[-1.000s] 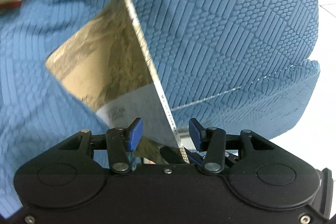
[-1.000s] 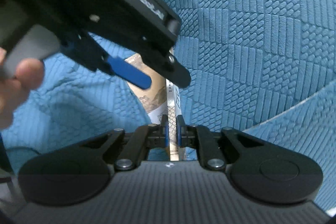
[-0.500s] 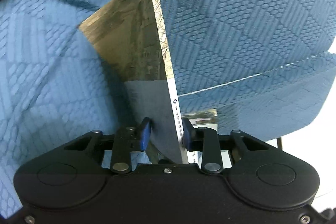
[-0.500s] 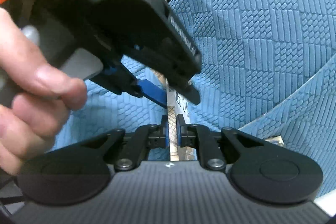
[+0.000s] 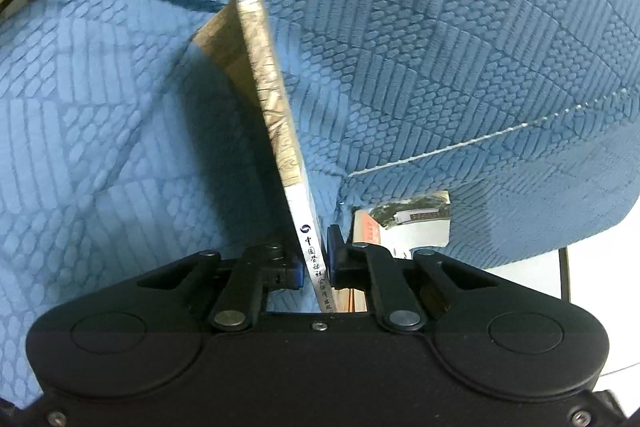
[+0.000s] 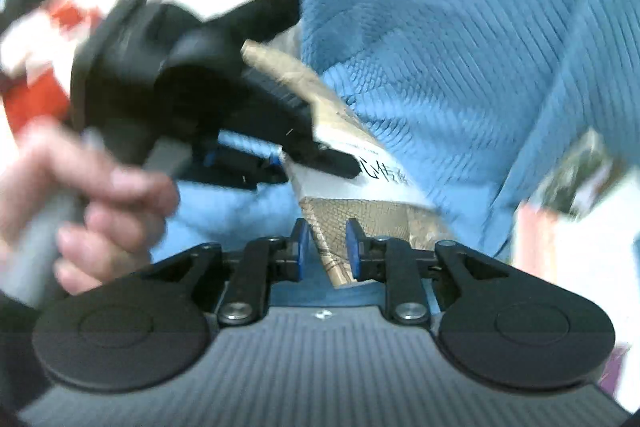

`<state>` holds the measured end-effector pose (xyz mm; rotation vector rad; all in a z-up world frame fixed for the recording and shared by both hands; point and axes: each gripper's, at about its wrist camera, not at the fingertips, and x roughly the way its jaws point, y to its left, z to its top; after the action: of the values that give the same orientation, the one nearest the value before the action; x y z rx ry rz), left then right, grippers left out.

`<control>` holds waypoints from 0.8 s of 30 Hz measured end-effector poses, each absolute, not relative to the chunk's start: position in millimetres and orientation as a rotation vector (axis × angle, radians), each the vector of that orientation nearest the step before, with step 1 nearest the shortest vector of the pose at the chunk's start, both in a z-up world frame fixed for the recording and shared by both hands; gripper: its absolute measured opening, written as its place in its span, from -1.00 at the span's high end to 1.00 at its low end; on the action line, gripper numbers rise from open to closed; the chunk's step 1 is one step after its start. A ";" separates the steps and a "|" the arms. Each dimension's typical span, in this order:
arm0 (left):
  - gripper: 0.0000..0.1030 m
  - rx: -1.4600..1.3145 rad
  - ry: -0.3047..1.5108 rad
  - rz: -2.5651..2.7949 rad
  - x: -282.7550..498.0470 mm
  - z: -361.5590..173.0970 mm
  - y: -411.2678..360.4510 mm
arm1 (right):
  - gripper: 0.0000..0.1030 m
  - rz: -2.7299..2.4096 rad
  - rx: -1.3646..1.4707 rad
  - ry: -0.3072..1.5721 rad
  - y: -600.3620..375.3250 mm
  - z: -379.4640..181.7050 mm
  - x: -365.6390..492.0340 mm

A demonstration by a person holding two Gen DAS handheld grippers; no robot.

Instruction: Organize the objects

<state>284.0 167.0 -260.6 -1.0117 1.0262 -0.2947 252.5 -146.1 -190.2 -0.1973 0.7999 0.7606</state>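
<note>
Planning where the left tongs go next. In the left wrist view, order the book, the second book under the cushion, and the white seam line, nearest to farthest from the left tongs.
1. Book: between the left tongs, clamped.
2. Second book: just right, under the cushion edge.
3. Seam line: farther up, right.

- My left gripper (image 5: 314, 259): jaws have just been closing, now clamped on the spine of the book (image 5: 256, 39), angled downward.
- My right gripper (image 6: 324, 247): jaws have just been opening, pads parted, book's corner loose between them.
- My left hand (image 6: 76, 195): wrapped round its gripper's handle.
</note>
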 end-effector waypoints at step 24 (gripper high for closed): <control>0.89 -1.162 0.996 -0.264 274.4 -262.2 214.6 | -0.61 0.523 1.030 1.146 -222.8 -317.6 347.1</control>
<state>274.4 214.6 -262.2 -1.1620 0.9965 -0.2642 347.1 -222.8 -317.6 1.0298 1.1460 0.5227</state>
